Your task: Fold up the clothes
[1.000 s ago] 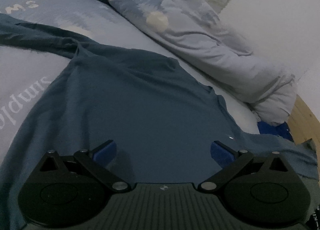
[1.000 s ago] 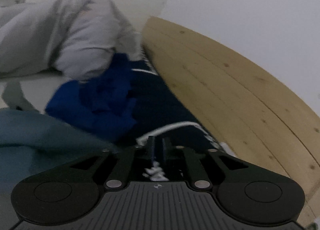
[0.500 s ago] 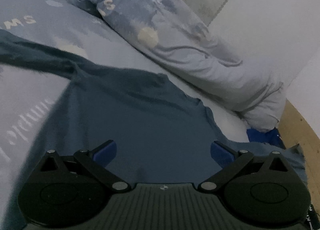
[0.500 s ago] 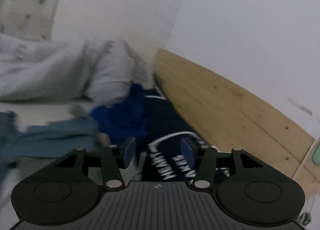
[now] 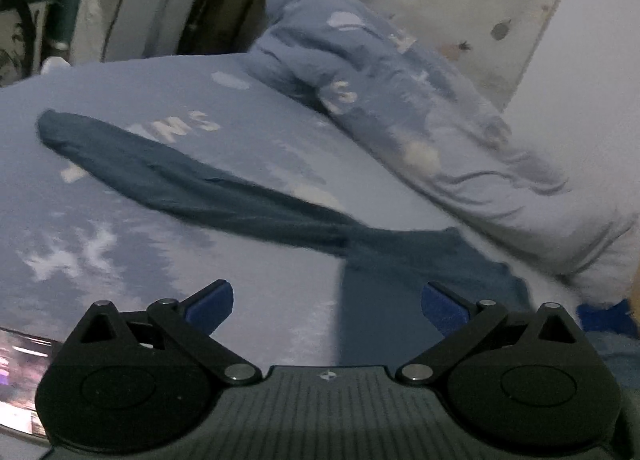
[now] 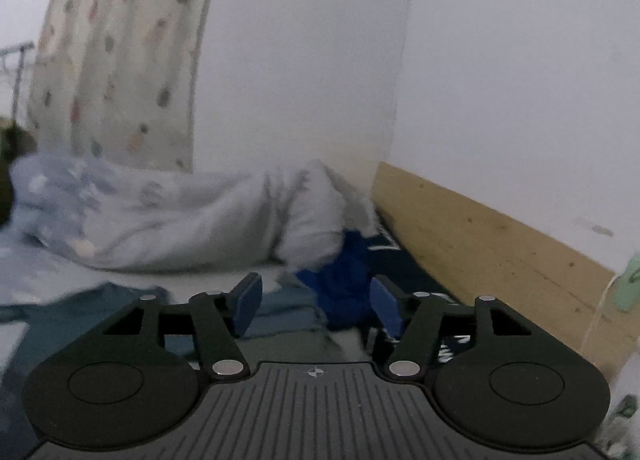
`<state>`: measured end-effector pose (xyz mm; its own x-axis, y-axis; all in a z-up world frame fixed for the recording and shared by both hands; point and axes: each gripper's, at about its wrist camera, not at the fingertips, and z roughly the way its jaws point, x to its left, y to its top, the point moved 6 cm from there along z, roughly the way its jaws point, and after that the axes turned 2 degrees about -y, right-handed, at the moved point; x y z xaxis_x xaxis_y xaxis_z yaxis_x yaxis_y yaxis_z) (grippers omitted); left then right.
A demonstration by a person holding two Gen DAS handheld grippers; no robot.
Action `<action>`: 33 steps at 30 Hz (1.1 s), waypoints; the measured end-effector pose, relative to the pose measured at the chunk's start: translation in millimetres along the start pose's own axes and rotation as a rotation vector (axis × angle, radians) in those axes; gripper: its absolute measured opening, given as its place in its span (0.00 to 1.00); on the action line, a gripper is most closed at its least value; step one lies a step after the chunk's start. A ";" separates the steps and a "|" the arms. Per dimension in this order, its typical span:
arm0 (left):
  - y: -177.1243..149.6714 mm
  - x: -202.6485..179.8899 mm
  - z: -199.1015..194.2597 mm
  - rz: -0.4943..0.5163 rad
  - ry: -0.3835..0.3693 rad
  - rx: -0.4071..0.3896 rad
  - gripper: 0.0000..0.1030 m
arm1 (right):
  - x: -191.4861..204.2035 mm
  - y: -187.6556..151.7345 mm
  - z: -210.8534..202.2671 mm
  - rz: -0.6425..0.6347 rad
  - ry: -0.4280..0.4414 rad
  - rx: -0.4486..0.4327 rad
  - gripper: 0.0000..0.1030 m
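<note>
A teal shirt (image 5: 400,284) is spread on the bed (image 5: 140,220). Its sleeve (image 5: 168,176) is stretched toward 10 o'clock from the left gripper (image 5: 326,302), nearer it, jaws spread, empty. The right gripper (image 6: 316,302) is opening, nothing held.

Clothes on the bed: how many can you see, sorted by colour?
Teal long-sleeved shirt: 1
Bright blue garment: 1
Dark navy garment with white print: 1
Total: 3
</note>
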<state>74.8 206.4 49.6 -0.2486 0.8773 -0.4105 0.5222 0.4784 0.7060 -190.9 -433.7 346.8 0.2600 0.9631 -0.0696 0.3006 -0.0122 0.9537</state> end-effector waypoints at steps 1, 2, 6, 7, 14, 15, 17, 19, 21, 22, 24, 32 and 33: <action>-5.4 2.0 3.5 0.020 0.003 0.032 1.00 | 4.9 -5.8 -0.3 0.010 0.017 0.009 0.69; -12.2 3.4 7.4 0.042 0.003 0.068 0.97 | 11.8 -15.9 4.3 0.019 0.040 0.029 0.69; -40.4 4.5 19.3 0.151 -0.029 0.208 0.90 | 70.2 -98.9 52.0 0.020 0.216 0.225 0.69; -46.4 5.3 19.7 0.165 -0.045 0.231 0.90 | 88.8 -124.2 62.1 0.016 0.265 0.282 0.69; -76.4 0.1 26.3 0.289 -0.135 0.311 0.90 | 192.1 -258.3 88.3 -0.011 0.460 0.592 0.69; -78.8 -1.6 28.3 0.312 -0.128 0.307 0.90 | 201.9 -267.7 86.1 -0.033 0.472 0.611 0.69; -81.7 -4.9 29.3 0.330 -0.128 0.293 0.73 | 215.8 -275.3 75.4 -0.077 0.491 0.630 0.69; -82.1 -6.3 29.7 0.336 -0.126 0.283 0.39 | 223.5 -276.6 65.0 -0.106 0.499 0.632 0.69; -80.6 -2.9 29.4 0.292 -0.159 0.300 0.11 | 223.2 -274.9 56.2 -0.134 0.479 0.620 0.69; -80.3 -0.4 29.9 0.251 -0.184 0.310 0.08 | 222.3 -273.1 56.5 -0.156 0.459 0.610 0.69; -77.3 4.9 30.7 0.183 -0.191 0.300 0.08 | 216.6 -271.4 56.3 -0.186 0.421 0.597 0.69; -41.8 57.3 18.4 0.003 -0.002 0.152 0.03 | 207.3 -285.3 52.8 -0.217 0.404 0.608 0.69; -35.8 68.3 15.4 -0.039 0.010 0.138 0.03 | 209.6 -288.7 52.1 -0.227 0.408 0.612 0.69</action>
<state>51.7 248.7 -12.6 -0.2791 0.8586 -0.4300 0.6187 0.5033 0.6032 -175.3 -242.4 41.6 -0.1921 0.9812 -0.0172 0.7909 0.1652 0.5892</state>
